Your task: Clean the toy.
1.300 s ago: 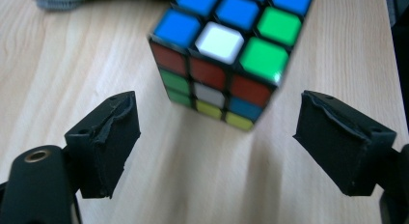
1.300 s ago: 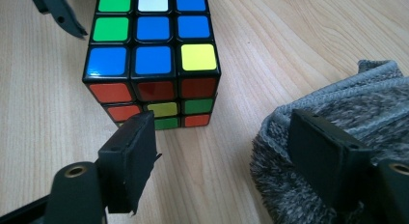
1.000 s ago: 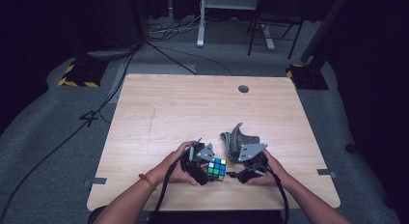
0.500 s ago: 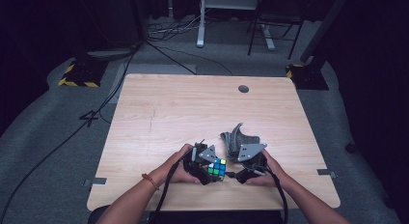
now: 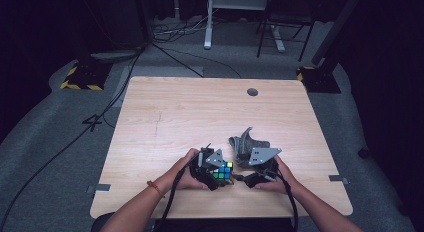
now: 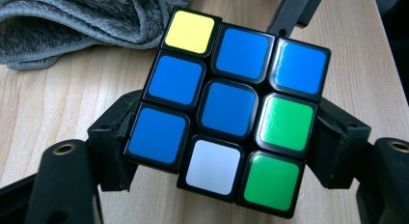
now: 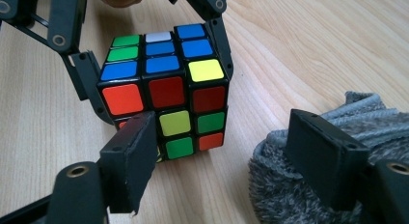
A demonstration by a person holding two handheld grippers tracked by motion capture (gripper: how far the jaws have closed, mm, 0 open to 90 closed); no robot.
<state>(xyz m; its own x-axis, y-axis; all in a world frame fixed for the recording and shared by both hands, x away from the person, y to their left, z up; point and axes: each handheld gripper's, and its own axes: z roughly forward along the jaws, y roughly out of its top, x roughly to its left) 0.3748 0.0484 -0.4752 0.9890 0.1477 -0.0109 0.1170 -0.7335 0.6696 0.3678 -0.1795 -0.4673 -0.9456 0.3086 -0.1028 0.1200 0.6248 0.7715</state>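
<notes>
Rubik's cube (image 5: 223, 172) sits at the near edge of the desk (image 5: 190, 117), roughly centre, between the person's two hands. Left claw (image 6: 226, 137) is on it: in the left gripper view both black jaws press the cube's two opposite sides, pads flat against the black edges, w/ the cube's near face twisted a bit clockwise in frame. Jaws have just been closing, and the cube is between them, pinched. That face reads mostly blue, w/ a yellow sticker top left, white at bottom middle, two greens lower right.

Right claw (image 7: 231, 171) is spread wide, holding nothing. In the right gripper view its left jaw stands just in front of the cube's lower left corner; can't tell if it touches. Its right jaw hangs over the grey cloth (image 7: 333, 195), which lies crumpled at the right, just beside the cube but apart from it. Same view shows the cube resting on the wood, top face blue w/ green, white and yellow, front face red, orange, yellow-green and green, and the left claw's jaws clamped on either side from the far end.

From the high view: left hand (image 5: 187, 174) wraps the left claw at the cube's left, right hand (image 5: 272, 179) holds the right one at the cube's right. Grey cloth sits just beyond the right hand, partly under its grey plate. Rest of the desk is bare wood, w/ a round cable hole (image 5: 252, 92) at the far side.
</notes>
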